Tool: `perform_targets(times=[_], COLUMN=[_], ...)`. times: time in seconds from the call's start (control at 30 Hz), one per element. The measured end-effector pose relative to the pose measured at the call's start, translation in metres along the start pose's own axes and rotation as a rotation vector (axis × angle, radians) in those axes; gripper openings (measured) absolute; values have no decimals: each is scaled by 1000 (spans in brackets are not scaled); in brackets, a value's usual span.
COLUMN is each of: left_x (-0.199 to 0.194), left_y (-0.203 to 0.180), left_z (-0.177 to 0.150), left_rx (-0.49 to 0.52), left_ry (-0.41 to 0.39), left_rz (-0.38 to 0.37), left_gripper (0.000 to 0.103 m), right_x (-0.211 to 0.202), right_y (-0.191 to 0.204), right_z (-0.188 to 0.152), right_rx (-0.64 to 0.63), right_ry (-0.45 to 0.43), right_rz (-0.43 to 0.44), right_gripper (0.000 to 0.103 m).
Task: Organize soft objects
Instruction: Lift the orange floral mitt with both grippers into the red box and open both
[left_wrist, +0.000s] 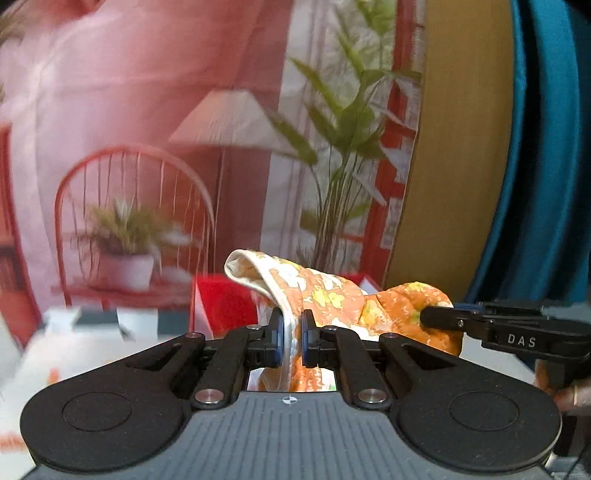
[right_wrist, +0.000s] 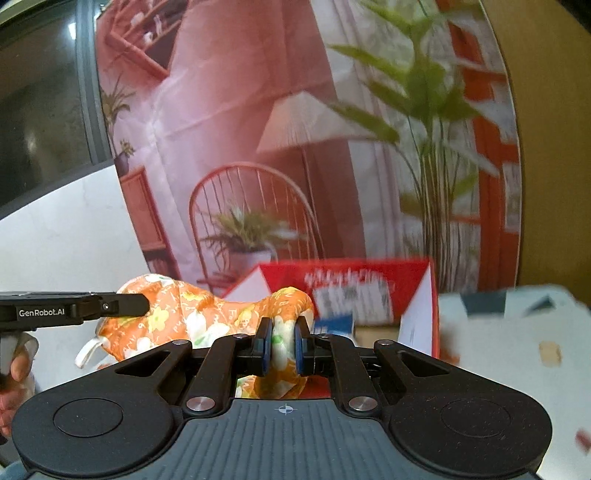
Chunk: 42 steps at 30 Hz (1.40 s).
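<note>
An orange padded cloth with yellow and white flowers (left_wrist: 332, 299) hangs in the air between both grippers. My left gripper (left_wrist: 291, 341) is shut on its white-trimmed edge. My right gripper (right_wrist: 282, 345) is shut on a bunched fold at the other end (right_wrist: 288, 306). In the left wrist view the right gripper's finger (left_wrist: 443, 317) comes in from the right onto the cloth. In the right wrist view the left gripper's finger (right_wrist: 125, 303) comes in from the left. A white loop (right_wrist: 86, 352) dangles from the cloth.
A red and white box (right_wrist: 369, 291) stands open just behind the cloth, also in the left wrist view (left_wrist: 225, 302). Behind it hangs a printed backdrop with a chair, lamp and plants (right_wrist: 258, 147). A white surface lies to the right (right_wrist: 517, 350).
</note>
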<state>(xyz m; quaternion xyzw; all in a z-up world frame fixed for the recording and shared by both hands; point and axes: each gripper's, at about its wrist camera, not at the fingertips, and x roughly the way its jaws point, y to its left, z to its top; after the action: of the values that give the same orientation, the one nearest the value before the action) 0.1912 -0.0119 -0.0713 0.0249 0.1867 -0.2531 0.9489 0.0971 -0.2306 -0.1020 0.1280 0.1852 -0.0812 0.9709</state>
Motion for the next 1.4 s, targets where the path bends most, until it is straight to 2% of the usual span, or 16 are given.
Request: perform_targets(times=[0.13, 0.27, 0.4, 0.57, 0.73, 0.9, 1.07, 1.2, 1.23, 1.3, 1.33, 1.37, 1.4], left_x=[36, 79, 125, 172, 192, 204, 208, 205, 204, 200, 196, 193, 188], left_y=[-2, -1, 9, 23, 33, 38, 29, 28, 27, 26, 25, 25, 24], left_z=[23, 36, 34, 18, 0, -11, -18, -16, -15, -11, -9, -6, -4], left_rx=[47, 70, 55, 6, 16, -23, 12, 23, 30, 46, 55, 65, 75], left_ry=[-1, 38, 165, 315, 412, 514, 552, 538, 531, 516, 500, 481, 458], left_rz=[37, 73, 56, 65, 42, 2, -27, -27, -30, -31, -29, -18, -4], left_gripper=[10, 10, 10, 10, 10, 10, 10, 11, 15, 33, 50, 62, 65], right_x=[29, 62, 96, 139, 168, 184, 193, 195, 195, 192, 190, 188, 185], right_y=[-5, -17, -28, -41, -46, -46, -47, -47, -48, -48, -46, -44, -43], right_z=[26, 41, 41, 26, 7, -3, -8, -12, -11, -10, -10, -9, -8], right_rx=[-65, -81, -65, -24, 22, 39, 69, 71, 70, 48, 25, 1, -14], right_ry=[-24, -18, 30, 141, 244, 322, 386, 412, 413, 412, 405, 395, 385], right_rz=[-47, -90, -115, -120, -109, -112, -110, -136, -145, -171, -190, -210, -226], right_gripper=[11, 11, 11, 11, 11, 11, 11, 12, 12, 17, 23, 26, 26])
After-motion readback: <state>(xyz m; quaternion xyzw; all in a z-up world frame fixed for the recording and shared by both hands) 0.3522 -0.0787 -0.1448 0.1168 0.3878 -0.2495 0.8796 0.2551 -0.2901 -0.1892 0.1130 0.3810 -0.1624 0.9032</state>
